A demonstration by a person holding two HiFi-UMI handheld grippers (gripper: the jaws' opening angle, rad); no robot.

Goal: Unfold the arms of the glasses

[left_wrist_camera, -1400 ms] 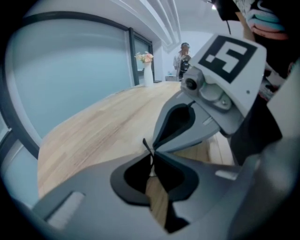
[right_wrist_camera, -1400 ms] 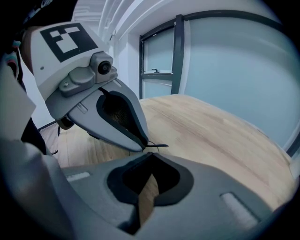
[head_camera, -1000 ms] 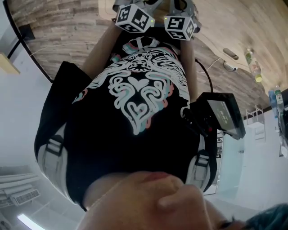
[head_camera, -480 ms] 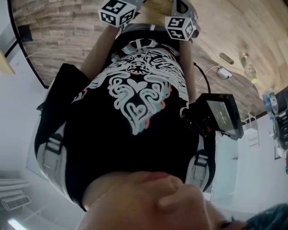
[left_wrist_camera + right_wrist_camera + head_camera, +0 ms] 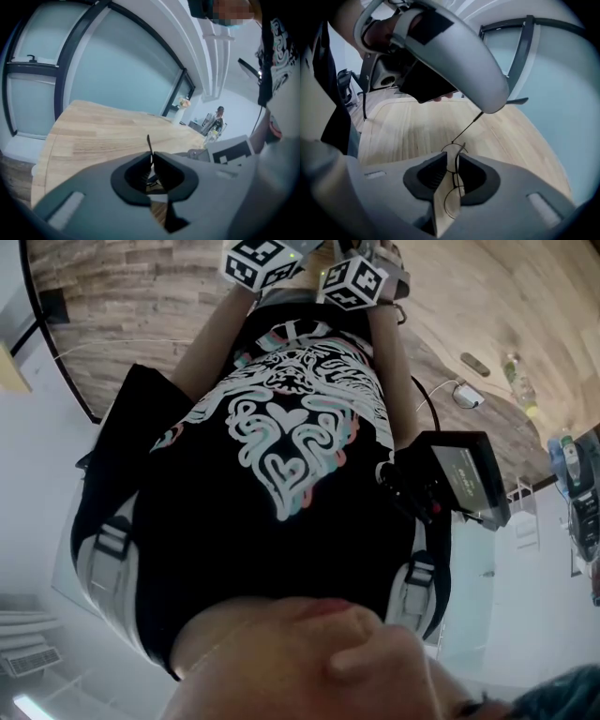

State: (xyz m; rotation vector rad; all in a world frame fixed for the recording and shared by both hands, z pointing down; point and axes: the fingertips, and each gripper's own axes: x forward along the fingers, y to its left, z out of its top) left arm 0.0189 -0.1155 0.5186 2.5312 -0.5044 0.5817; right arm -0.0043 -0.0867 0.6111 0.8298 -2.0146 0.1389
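Observation:
Thin black wire glasses (image 5: 454,157) hang over the wooden table (image 5: 408,131), held between both grippers. My right gripper (image 5: 453,161) is shut on the frame by the round rims. One slim arm (image 5: 466,127) runs up and away from the frame to the left gripper's grey body (image 5: 454,56). In the left gripper view, my left gripper (image 5: 151,160) is shut on that arm, whose tip (image 5: 149,142) sticks up above the jaws. The head view shows only the two marker cubes (image 5: 258,261) (image 5: 352,282) close together beyond the person's torso; the jaws and the glasses are hidden there.
A black device (image 5: 459,486) hangs at the person's hip. A bottle (image 5: 520,390) and small items lie on the wooden table's (image 5: 122,296) far side. Glass walls with dark frames (image 5: 79,51) surround the table. A person (image 5: 216,119) stands far off.
In the head view the two marker cubes have drawn closer together; the right one has shifted left and a little up.

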